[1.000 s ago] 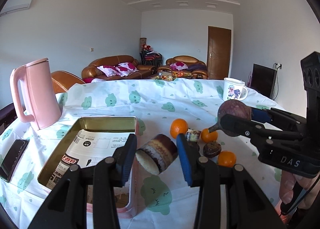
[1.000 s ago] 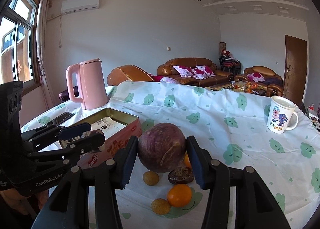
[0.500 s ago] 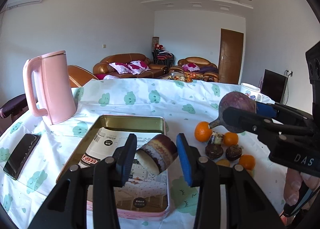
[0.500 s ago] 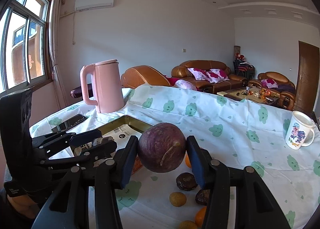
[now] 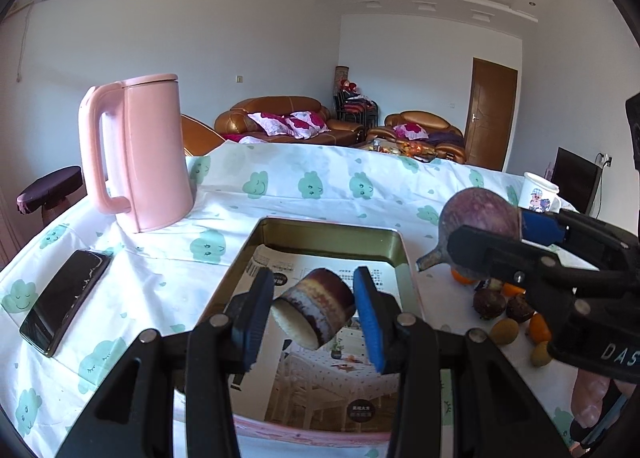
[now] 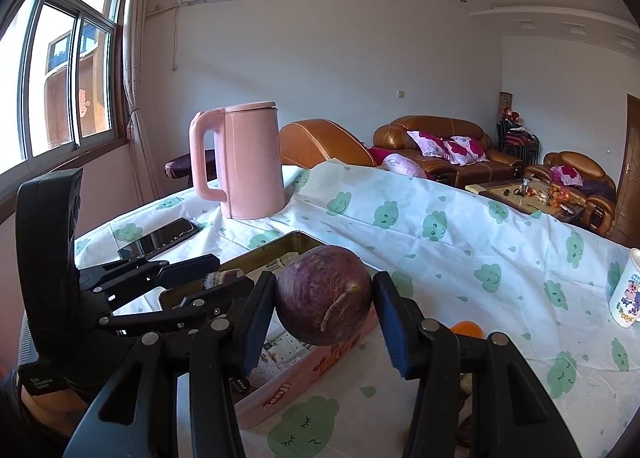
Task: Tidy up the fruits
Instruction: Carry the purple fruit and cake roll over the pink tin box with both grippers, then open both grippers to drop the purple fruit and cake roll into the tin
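Tin (image 5: 390,236) now under both claws (inside its rim), left claw (image 5: 314,312) pinching sugarcane piece (image 5: 316,308), right claw (image 6: 324,304) pinching purple fruit (image 6: 324,300)

round purple fruit with a pale dried stalk (image 6: 324,300): held off the table between two blue-padded fingers, stalk end turned toward the right wrist camera, seen over the near corner of the tin.
short cylindrical piece with a dark brown banded skin and a pale cut face (image 5: 316,307): held tilted between blue pads, seen over the printed sheet.
shallow rectangular metal tin with pink outer walls (image 5: 332,228): set open on the cloud-patterned cloth, lined with a printed paper sheet.
small loose fruits, orange, dark brown and yellow-green (image 5: 506,308): clustered on the cloth beside the tin's right side.
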Motion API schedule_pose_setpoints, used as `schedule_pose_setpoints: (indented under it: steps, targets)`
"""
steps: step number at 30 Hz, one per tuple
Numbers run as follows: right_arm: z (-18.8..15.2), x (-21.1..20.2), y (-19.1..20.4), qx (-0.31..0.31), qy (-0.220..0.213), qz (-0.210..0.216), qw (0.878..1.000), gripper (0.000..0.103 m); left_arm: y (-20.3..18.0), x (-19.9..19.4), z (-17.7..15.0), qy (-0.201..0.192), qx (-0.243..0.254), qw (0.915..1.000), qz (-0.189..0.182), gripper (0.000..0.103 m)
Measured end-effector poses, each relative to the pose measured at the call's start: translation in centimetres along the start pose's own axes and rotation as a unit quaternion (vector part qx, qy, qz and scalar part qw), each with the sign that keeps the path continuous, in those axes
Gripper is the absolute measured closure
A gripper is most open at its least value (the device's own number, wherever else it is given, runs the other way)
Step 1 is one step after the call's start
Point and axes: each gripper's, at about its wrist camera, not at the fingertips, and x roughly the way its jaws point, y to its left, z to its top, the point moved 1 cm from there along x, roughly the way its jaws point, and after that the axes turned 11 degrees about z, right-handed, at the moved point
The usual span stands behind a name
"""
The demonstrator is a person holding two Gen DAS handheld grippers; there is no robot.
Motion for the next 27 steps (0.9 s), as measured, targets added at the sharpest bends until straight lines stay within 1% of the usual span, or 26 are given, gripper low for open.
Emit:
schedule_pose_setpoints:
  steps: [6,8,10,14,18,22,27]
  targets:
    - [-0.5,2.1,0.7,-0.003,0.019,0.013,1.0,0.051,1.2,1.3,-0.1,0.014,-0.004,0.9999,0.009,0.06]
    - [-0.7,2.9,0.8,0.001,0.028,0.018,0.999,0.051,1.6,1.7,-0.1,0.023,-0.011,0.9997,0.003,0.06]
    - [-1.0,3.6,0.7,0.008,0.035,0.022,0.999,0.051,1.7,1.8,-0.1,0.028,-0.01,0.9995,0.006,0.06]
    - [-1.2,4.7,0.7,0.009,0.046,0.021,0.999,0.051,2.0,2.6,0.1,0.04,-0.003,0.9991,0.014,0.06]
    - [-1.3,5.7,0.6,0.009,0.058,0.02,0.998,0.051,2.3,3.7,0.1,0.063,-0.008,0.9979,0.013,0.06]
    - [-1.5,6.5,0.2,0.013,0.067,0.018,0.998,0.051,2.3,4.1,0.0,0.072,-0.001,0.9972,0.02,0.06]
    - [-1.7,7.3,-0.1,0.019,0.081,0.02,0.996,0.051,2.5,4.8,0.0,0.087,-0.001,0.996,0.019,0.06]
